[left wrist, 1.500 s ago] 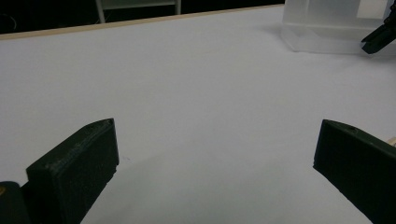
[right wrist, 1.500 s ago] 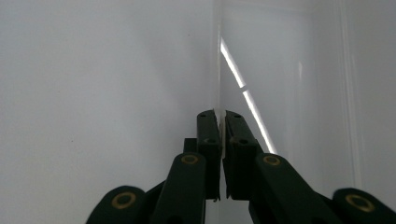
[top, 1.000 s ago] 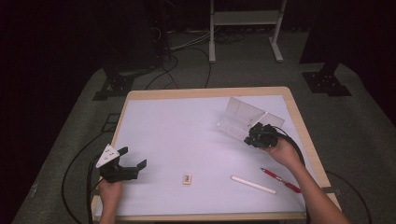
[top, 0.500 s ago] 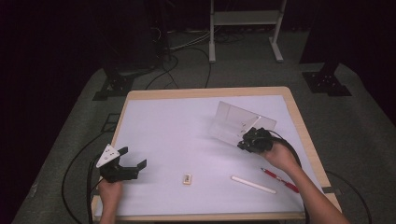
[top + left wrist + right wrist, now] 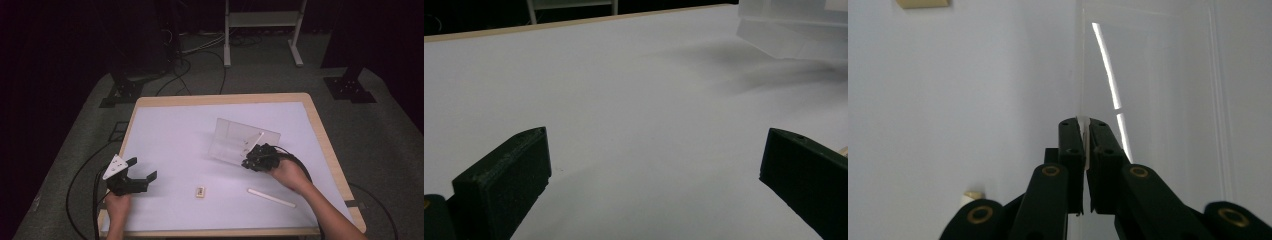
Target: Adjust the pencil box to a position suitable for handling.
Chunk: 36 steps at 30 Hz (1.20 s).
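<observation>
The clear plastic box [image 5: 239, 141] is a thin-walled, see-through rectangle with an inner divider, and it stands tilted up on the matte white counter [image 5: 170, 130], a little right of the counter's middle. A slim white stick [image 5: 257, 138] lies inside the box along its right end. The right hand-held gripper [image 5: 250, 161] has its black jaws pressed together on the box's near right wall; in the right gripper view [image 5: 1083, 131] the transparent edge runs straight up from between the pads, so the box sits directly ahead of that gripper and leans away from it.

Left of the box, well apart and near the counter's front left corner, the left hand-held gripper [image 5: 142, 170] hovers with its blocky black jaws spread wide and nothing between them.

A small tan eraser [image 5: 200, 191] lies in front of the box toward the counter's front edge, and a white pen [image 5: 271, 197] lies in front of the box to the right. The counter has a pale wooden rim, and the broad stretch left of and behind the box is bare white surface.
</observation>
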### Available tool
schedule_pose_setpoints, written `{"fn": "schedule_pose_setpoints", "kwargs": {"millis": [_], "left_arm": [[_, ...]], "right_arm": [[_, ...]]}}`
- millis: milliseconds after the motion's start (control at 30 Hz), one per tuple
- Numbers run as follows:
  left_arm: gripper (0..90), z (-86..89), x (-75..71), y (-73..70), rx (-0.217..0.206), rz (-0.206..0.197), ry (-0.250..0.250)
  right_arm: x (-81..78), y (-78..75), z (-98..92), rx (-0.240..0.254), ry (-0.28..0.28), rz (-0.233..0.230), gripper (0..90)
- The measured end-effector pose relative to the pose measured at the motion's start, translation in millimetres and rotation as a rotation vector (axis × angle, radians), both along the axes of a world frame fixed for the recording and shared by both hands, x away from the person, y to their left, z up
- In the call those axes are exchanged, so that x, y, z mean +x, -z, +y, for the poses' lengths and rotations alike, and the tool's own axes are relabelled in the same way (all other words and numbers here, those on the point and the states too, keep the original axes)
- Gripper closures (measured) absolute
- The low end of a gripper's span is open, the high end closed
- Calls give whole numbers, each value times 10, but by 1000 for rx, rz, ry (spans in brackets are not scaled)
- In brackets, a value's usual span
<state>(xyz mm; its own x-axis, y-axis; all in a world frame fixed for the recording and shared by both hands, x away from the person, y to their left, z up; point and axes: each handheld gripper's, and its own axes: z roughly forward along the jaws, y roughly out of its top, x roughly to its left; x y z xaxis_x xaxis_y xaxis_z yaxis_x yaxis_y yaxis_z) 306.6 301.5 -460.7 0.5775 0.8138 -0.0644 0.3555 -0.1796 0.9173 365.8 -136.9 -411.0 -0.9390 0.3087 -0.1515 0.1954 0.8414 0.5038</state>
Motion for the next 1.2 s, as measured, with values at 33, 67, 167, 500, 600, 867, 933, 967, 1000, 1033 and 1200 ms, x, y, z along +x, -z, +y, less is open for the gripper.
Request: {"fn": "schedule_pose_setpoints", "kwargs": {"millis": [33,67,167,500,600,867,933,967,1000,1033,1200], "left_arm": [[0,1,0,0,0,0,0],[0,1,0,0,-1,0,0],[0,2,0,0,-2,-1,0],[0,2,-2,-1,-3,-2,2],[0,-2,-2,0,-6,-1,-1],[0,-6,0,1,1,-3,-2],[0,-6,1,0,2,-2,-2],[0,-7,1,0,2,-2,-2],[0,-7,0,0,3,-2,-2],[0,-6,0,0,2,-3,-3],[0,-10,-5,0,4,-4,-2]], "right_arm": [[-9,21,40,2,-11,11,855],[-16,35,65,4,-13,18,854],[-21,76,122,-3,-28,32,854],[-32,202,275,-31,-65,66,854],[-36,241,290,-30,-69,78,854],[-38,317,289,-20,-64,110,851],[-38,319,287,-19,-64,112,849],[-42,325,282,-16,-67,121,844],[-42,323,279,-15,-65,124,821],[-43,320,273,-3,-66,132,792],[-55,268,238,30,-52,129,692]]}}
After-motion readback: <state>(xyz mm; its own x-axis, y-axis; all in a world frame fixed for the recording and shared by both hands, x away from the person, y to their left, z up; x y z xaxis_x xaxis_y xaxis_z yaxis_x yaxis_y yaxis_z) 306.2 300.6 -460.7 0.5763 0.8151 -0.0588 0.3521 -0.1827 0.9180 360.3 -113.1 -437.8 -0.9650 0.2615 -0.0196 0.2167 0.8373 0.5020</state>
